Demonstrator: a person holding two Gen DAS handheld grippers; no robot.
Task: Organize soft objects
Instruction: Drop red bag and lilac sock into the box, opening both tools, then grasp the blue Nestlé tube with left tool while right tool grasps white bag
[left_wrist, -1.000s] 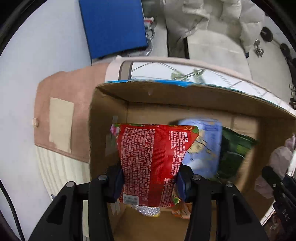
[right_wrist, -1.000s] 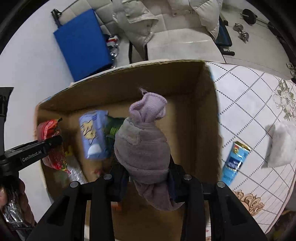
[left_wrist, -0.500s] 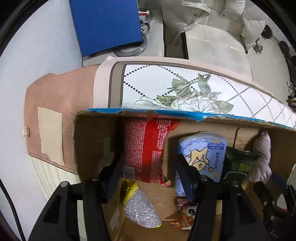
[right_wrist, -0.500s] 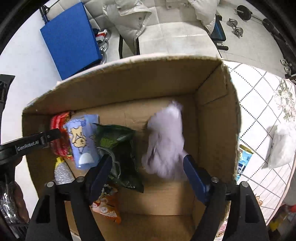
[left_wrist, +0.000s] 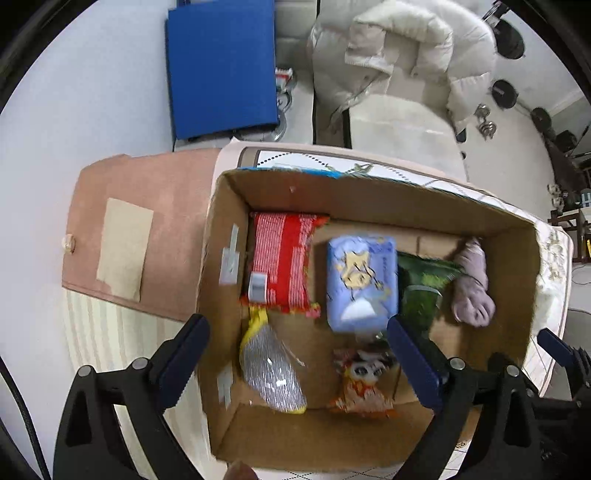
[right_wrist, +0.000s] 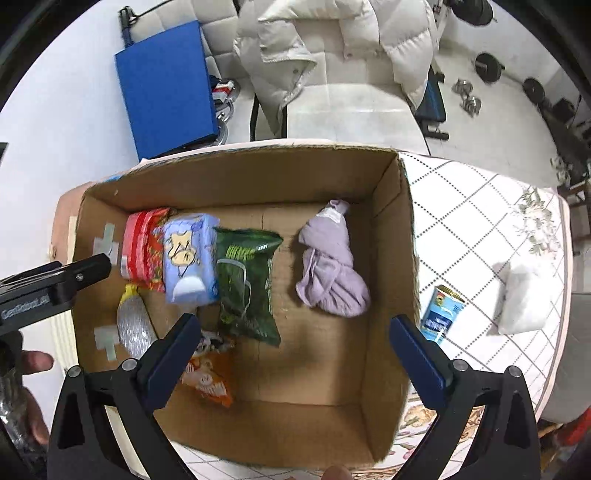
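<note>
— So where did the soft things end up?

— All inside the cardboard box (right_wrist: 391, 236) on the table (right_wrist: 480, 206) with the floral, diamond-patterned cloth. The red snack packet (left_wrist: 284, 262) lay against the left wall, and the light blue tissue pack (left_wrist: 362, 280) sat just beside it. A dark green bag (right_wrist: 245, 280) came next, overlapping the blue pack's edge. The bundled lilac cloth (right_wrist: 328, 273) rested on the box floor near the right wall, apart from the green bag.

— And the jaws?

— Both sets had just been opening, and stood spread wide with nothing between them. The left gripper (left_wrist: 299, 360) hung over the left half of the box, pointing straight down, above a silver and yellow pouch (left_wrist: 271, 369) and a small orange packet (left_wrist: 358, 387) near the front wall. The right gripper (right_wrist: 291, 354) hung over the bare cardboard floor, below the lilac cloth in its view.

— Anything outside the box?

— A blue can (right_wrist: 441, 314) lay on the cloth just beside the box's right wall, and a white folded bundle (right_wrist: 522, 299) sat further right, well apart from the box. A blue panel (right_wrist: 166, 86) and a cream puffer jacket (right_wrist: 332, 40) draped on a chair showed beyond the table.

— Could you see the person?

— Only fingers (right_wrist: 35, 360) at the left edge of the right wrist view.
</note>
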